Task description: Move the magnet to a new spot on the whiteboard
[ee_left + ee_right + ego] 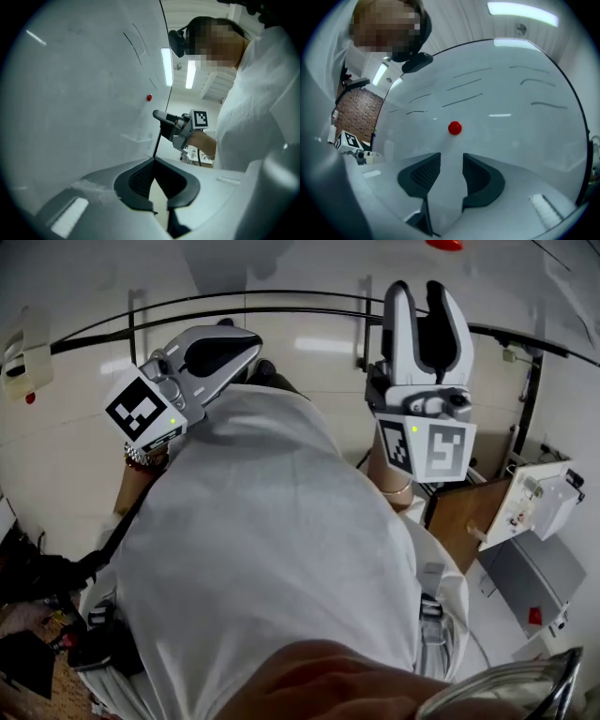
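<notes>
A small red magnet (454, 127) sticks to the whiteboard (520, 122), straight ahead of my right gripper (451, 157). That gripper is open; nothing lies between its dark pads, and the magnet sits a little beyond the tips, untouched. In the head view the right gripper (419, 289) points up at the board (300, 268), with the magnet (443, 244) at the top edge. My left gripper (251, 339) is held lower left, angled toward the board. Its jaws (154, 160) meet at the tips with nothing in them. From there the magnet (149, 97) shows above the right gripper (161, 115).
Dark pen strokes (464, 86) cross the board above the magnet. The board's black frame (281, 310) curves under both grippers. A wooden table with a white device (539, 498) stands at the right. Dark bags and cables (37, 615) lie on the floor at the lower left.
</notes>
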The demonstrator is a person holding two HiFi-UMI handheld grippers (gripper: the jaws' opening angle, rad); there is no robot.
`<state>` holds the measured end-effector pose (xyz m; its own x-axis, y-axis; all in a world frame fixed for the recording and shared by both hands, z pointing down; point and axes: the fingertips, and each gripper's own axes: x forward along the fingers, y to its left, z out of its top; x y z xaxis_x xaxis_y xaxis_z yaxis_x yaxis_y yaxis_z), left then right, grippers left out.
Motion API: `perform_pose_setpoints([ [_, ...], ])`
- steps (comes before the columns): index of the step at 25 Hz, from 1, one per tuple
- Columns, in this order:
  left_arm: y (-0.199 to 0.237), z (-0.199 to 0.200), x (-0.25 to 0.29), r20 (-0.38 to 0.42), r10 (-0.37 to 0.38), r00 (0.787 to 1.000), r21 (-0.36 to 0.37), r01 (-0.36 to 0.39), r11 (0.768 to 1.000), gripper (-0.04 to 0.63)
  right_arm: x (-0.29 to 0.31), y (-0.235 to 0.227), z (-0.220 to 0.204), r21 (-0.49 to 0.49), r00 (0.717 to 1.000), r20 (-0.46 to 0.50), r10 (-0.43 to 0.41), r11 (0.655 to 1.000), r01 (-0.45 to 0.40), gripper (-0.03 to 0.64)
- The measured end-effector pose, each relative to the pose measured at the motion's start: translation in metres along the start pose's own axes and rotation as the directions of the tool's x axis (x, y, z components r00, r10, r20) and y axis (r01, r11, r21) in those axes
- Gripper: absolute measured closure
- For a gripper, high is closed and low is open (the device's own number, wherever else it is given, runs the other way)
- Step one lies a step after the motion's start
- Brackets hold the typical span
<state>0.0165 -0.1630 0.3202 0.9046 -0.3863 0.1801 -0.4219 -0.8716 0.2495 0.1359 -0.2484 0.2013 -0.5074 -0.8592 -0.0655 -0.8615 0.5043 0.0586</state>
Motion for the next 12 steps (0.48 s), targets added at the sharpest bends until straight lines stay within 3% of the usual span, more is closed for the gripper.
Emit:
perform_pose_setpoints([
  [4, -0.037, -0.030, -0.008, 0.006, 0.085, 0.996, -0.066, -0.084, 0.994, 0.589, -0.039, -0.017, -0.039, 0.144, 0.996, -0.071, 0.055, 0.989, -0.044, 0.476],
  [8, -0.035, -0.039, -0.060, 0.029, 0.216, 0.976, -0.099, -0.212, 0.972, 0.589, -0.042, -0.008, -0.048, 0.329, 0.998, -0.006, 0.055, 0.943, -0.050, 0.506],
  [10, -0.035, -0.038, -0.083, 0.035, 0.256, 0.966, -0.066, -0.253, 0.965, 0.589, -0.042, 0.014, -0.038, 0.347, 0.997, 0.034, 0.067, 0.935, -0.074, 0.514],
  [12, -0.048, -0.039, -0.092, 0.014, 0.225, 0.974, 0.028, -0.225, 0.974, 0.589, -0.046, 0.045, -0.027, 0.342, 0.990, 0.082, 0.117, 0.929, -0.138, 0.514],
])
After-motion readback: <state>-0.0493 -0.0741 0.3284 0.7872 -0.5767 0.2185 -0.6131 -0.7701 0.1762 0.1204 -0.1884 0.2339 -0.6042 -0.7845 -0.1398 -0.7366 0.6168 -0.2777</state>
